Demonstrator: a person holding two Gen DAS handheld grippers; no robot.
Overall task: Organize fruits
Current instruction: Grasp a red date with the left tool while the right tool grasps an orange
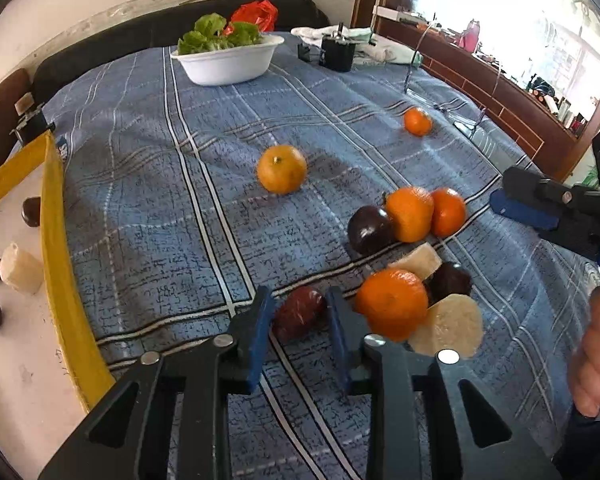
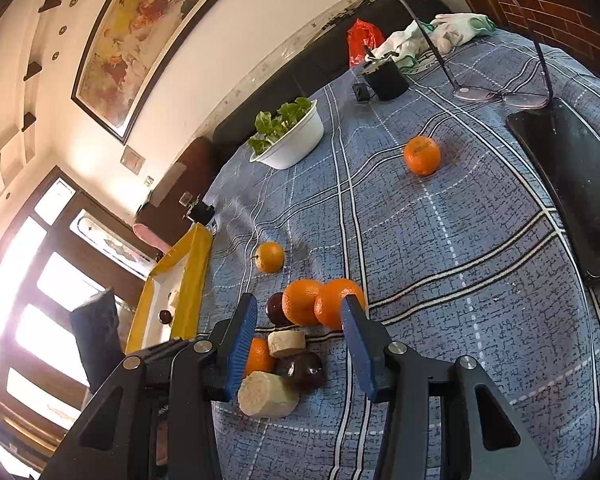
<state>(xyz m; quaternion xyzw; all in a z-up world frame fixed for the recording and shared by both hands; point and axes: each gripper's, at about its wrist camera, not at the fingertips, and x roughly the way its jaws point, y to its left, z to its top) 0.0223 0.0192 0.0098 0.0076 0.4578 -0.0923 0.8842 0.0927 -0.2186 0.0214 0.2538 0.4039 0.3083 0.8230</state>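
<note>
Fruits lie scattered over the blue plaid cloth, and the left gripper is down among them now, its blue pads squeezed onto a dark red date that sits on the cloth between them. Right beside that, touching the gripper's right-hand pad, sits an orange, with a pale cut piece in front of it and a dark plum just behind. Further back, a second plum leans against a pair of oranges that touch each other. A lone orange rests in the middle of the cloth, and another small one lies well apart, near a pair of glasses.

Over on the left edge is the yellow-walled tray, already holding a few dark fruits and a pale cut piece.

The right gripper hangs above the cluster with its jaws parted and nothing between them; its pads frame the pair of oranges and the cut pieces without touching either. A hand shows at the right edge of the left view.

At the far side stands a white bowl of green leaves.
</note>
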